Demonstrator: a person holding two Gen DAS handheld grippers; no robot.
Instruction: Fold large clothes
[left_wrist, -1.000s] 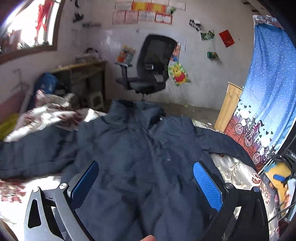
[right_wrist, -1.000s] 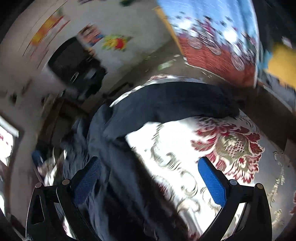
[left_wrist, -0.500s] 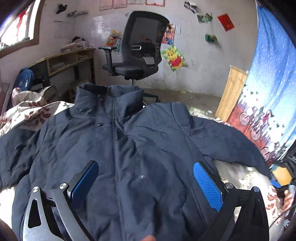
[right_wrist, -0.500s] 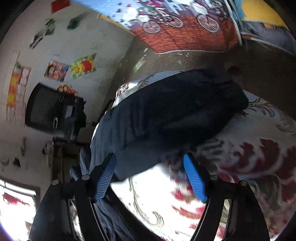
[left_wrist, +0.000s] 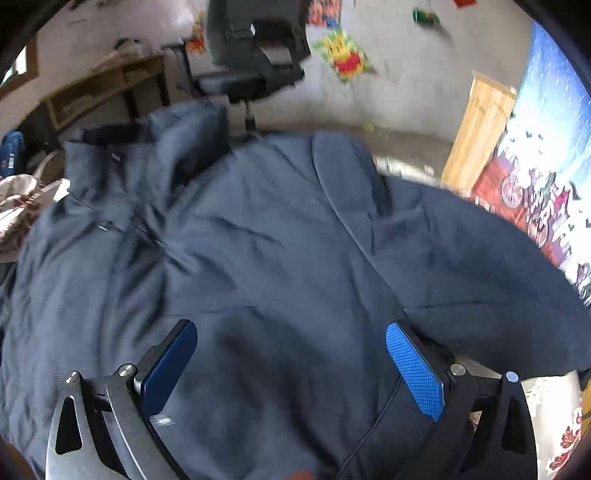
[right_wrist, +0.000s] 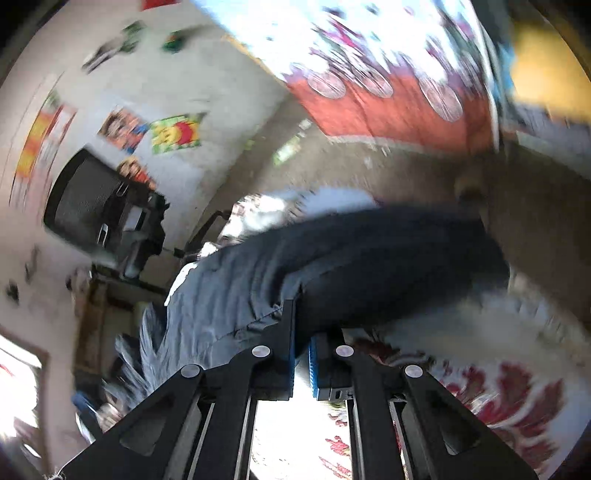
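A large dark navy jacket (left_wrist: 266, 258) lies spread front-up on a floral bedspread, collar at the far left, one sleeve (left_wrist: 491, 266) stretched to the right. My left gripper (left_wrist: 291, 365) is open, its blue pads low over the jacket's body with cloth between them. In the right wrist view my right gripper (right_wrist: 301, 332) is shut on the edge of that sleeve (right_wrist: 369, 258), which runs up and to the right from the fingers.
A black office chair (left_wrist: 255, 44) and a wooden desk (left_wrist: 103, 88) stand beyond the bed. A wooden cabinet (left_wrist: 480, 125) and a blue-red curtain (left_wrist: 546, 147) are at the right. The white-and-red bedspread (right_wrist: 498, 387) shows under the sleeve.
My right gripper went from wide open to shut on the jacket sleeve. My left gripper moved in closer and lower over the jacket, staying open.
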